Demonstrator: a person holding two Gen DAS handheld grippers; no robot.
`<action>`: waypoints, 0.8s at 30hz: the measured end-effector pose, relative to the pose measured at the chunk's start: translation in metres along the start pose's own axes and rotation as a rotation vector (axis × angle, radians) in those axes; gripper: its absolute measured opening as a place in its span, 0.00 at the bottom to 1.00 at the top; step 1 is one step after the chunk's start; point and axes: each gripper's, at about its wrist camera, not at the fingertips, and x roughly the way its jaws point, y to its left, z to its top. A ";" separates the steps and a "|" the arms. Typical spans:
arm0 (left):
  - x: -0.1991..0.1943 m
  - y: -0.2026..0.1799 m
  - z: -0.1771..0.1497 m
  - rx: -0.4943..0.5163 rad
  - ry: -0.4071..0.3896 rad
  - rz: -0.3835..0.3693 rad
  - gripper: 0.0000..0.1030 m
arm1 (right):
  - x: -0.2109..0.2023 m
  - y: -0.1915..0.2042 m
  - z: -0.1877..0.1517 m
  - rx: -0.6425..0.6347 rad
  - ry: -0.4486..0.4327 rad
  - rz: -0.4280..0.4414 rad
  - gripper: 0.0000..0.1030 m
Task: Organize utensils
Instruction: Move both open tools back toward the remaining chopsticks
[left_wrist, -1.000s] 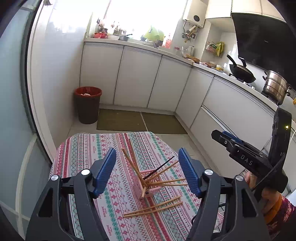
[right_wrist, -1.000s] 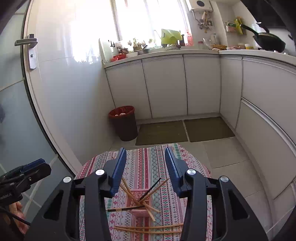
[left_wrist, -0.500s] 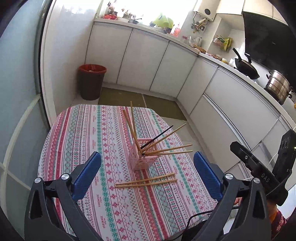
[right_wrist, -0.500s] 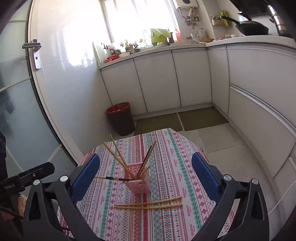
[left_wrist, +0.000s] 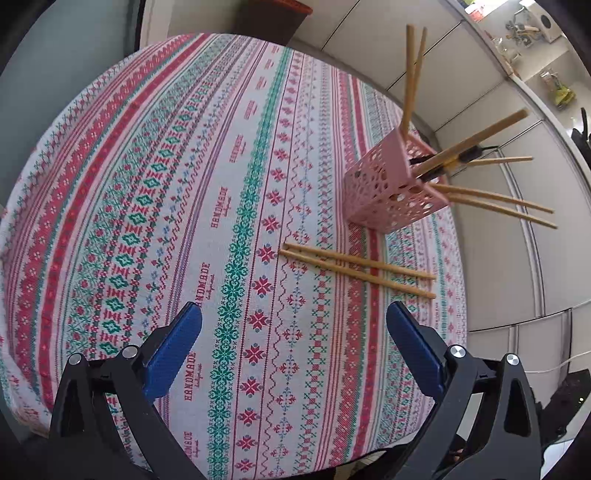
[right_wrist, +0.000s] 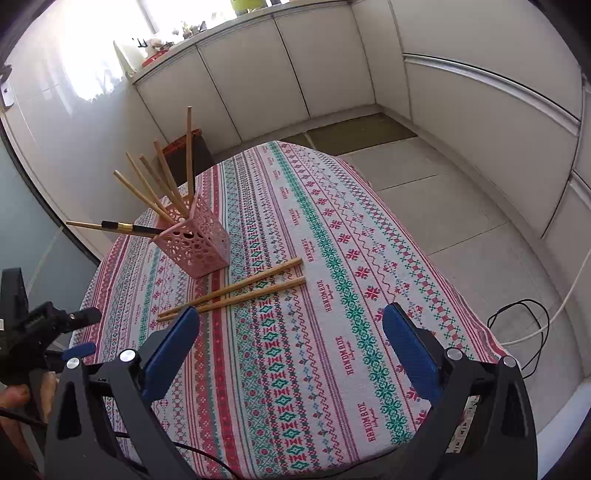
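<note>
A pink perforated holder (left_wrist: 391, 192) (right_wrist: 195, 245) stands on the patterned tablecloth (left_wrist: 229, 221) (right_wrist: 332, 295) with several wooden chopsticks (left_wrist: 469, 142) (right_wrist: 162, 192) and one black-tipped one leaning out of it. Two loose wooden chopsticks (left_wrist: 354, 269) (right_wrist: 236, 290) lie side by side on the cloth in front of the holder. My left gripper (left_wrist: 293, 332) is open and empty, just short of the loose pair. My right gripper (right_wrist: 291, 332) is open and empty, its left finger (right_wrist: 173, 345) near the pair's thin ends. The left gripper (right_wrist: 55, 325) shows at the right view's left edge.
The round table's edge curves close on all sides. White kitchen cabinets (right_wrist: 288, 70) run behind, with a dark bin (right_wrist: 188, 155) on the floor behind the holder. A cable (right_wrist: 524, 332) lies on the tiled floor to the right.
Both grippers have opened wide and dropped low toward the table, tilting down. The holder and loose chopsticks now fill much more of each view; none of them has moved.
</note>
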 end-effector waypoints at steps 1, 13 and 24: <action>0.005 -0.003 -0.001 0.014 -0.017 0.029 0.93 | 0.000 -0.004 -0.002 0.000 -0.010 -0.005 0.94; 0.056 -0.032 0.007 0.139 -0.165 0.225 0.93 | -0.005 -0.023 -0.006 0.000 -0.018 -0.020 0.94; 0.081 -0.035 0.006 0.259 -0.065 0.342 0.94 | -0.002 -0.023 -0.007 0.010 -0.009 -0.031 0.94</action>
